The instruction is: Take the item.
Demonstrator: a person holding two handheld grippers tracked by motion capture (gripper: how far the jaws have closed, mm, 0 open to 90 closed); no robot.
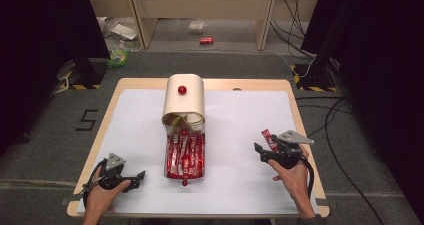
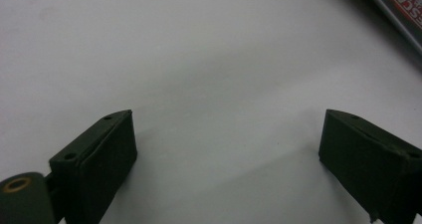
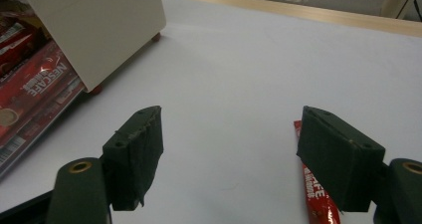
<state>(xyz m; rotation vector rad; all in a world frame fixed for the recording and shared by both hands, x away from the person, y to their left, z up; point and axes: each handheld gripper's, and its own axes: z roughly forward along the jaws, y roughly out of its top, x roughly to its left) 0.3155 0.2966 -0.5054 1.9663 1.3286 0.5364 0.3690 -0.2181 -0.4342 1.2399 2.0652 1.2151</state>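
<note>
Right gripper [image 1: 267,151], fingers released, beside one red coffee stick sachet [image 1: 270,140] lying on the white worktop [image 1: 235,135], right of centre; remaining sachets fill the cream box's drawer [image 1: 185,157]. Left gripper [image 1: 132,177] released, idle, lower left.

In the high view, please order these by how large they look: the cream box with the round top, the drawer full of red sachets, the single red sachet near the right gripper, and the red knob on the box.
Largest to smallest:
1. drawer of red sachets, though the cream box looks much alike
2. cream box
3. single red sachet
4. red knob
</note>
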